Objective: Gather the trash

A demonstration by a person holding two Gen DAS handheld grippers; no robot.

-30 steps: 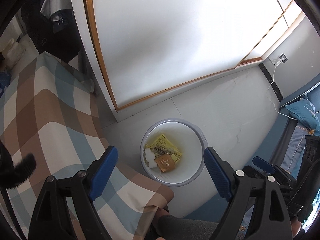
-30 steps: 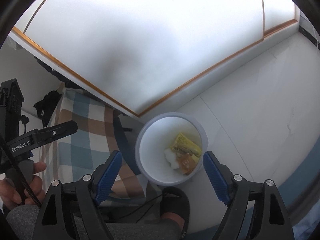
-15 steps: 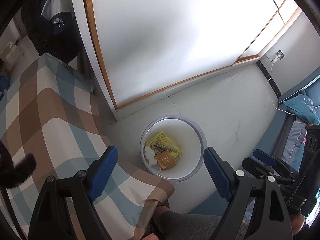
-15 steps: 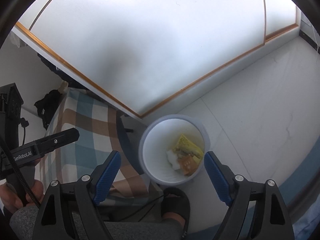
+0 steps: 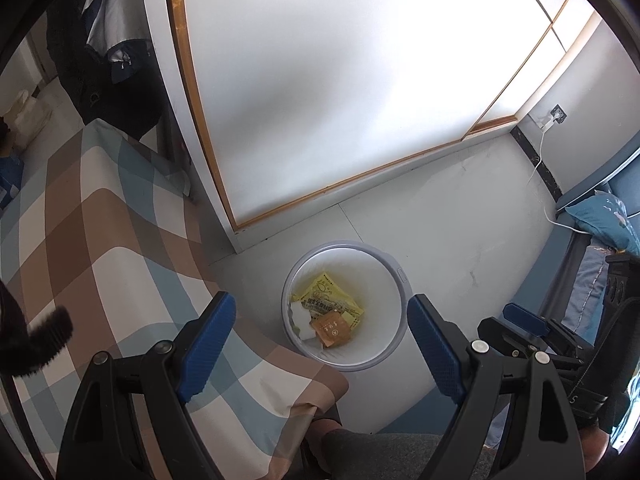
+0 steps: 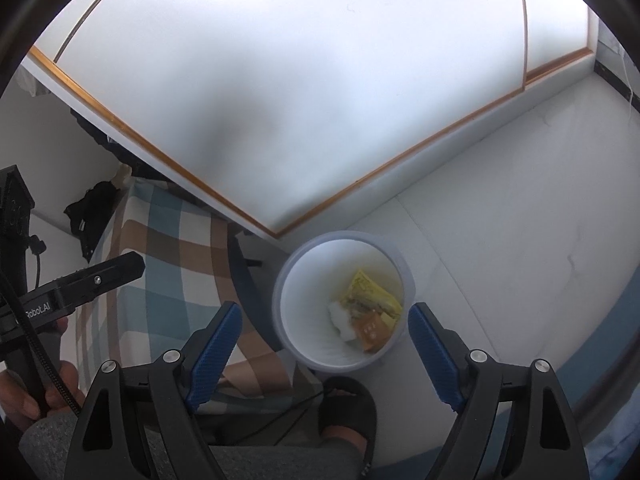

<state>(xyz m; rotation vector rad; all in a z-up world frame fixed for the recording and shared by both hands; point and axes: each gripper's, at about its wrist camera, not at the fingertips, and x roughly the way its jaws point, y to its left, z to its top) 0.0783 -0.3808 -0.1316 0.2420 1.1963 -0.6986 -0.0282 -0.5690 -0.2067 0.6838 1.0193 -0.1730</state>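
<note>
Since the earlier frame the bin (image 5: 346, 306) has drifted slightly lower between the fingers. Both the left tongs (image 5: 320, 340) and the right tongs (image 6: 324, 344) gape, holding nothing. The yellow wrapper (image 5: 328, 300), orange packet (image 5: 332, 330) and white wad (image 6: 342, 320) lie inside the bin. No loose trash shows on the checked surface (image 5: 100, 220); collection appears complete.

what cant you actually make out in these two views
- Print on the yellow wrapper and orange packet in the bin: too small, both views.
- Bin's near inner wall, left wrist view: hidden by the checked cloth.
- Tabletop: mostly out of frame.
</note>
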